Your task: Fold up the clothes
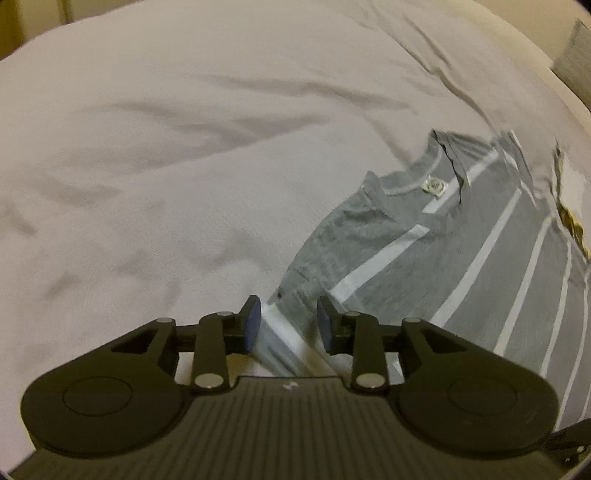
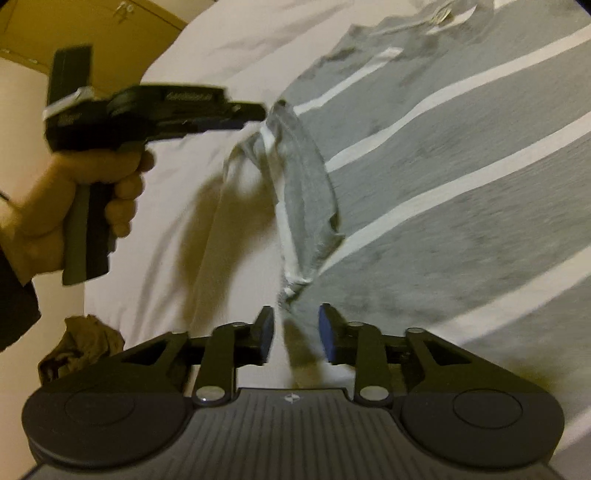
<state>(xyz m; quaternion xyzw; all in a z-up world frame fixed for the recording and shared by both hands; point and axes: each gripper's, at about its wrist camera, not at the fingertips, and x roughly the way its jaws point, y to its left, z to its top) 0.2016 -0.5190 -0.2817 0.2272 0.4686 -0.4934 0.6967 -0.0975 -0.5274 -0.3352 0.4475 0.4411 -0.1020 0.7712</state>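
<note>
A grey T-shirt with white stripes (image 1: 461, 266) lies spread on a white bed sheet (image 1: 184, 147), its collar label (image 1: 434, 184) facing up. My left gripper (image 1: 289, 321) is at the shirt's near edge, with bunched striped fabric filling the narrow gap between its blue pads. In the right wrist view the left gripper (image 2: 258, 110), held by a hand (image 2: 55, 206), holds the sleeve (image 2: 303, 177) up off the bed. From there the raised edge runs down between the fingers of my right gripper (image 2: 296, 328). The rest of the shirt (image 2: 461, 166) lies flat to the right.
A crumpled brown cloth (image 2: 85, 343) lies at the bed's left edge, beside the right gripper. Wooden furniture (image 2: 110, 33) stands beyond the bed. A white item with a dark and yellow edge (image 1: 569, 214) borders the shirt's far side. Wrinkled sheet stretches to the left.
</note>
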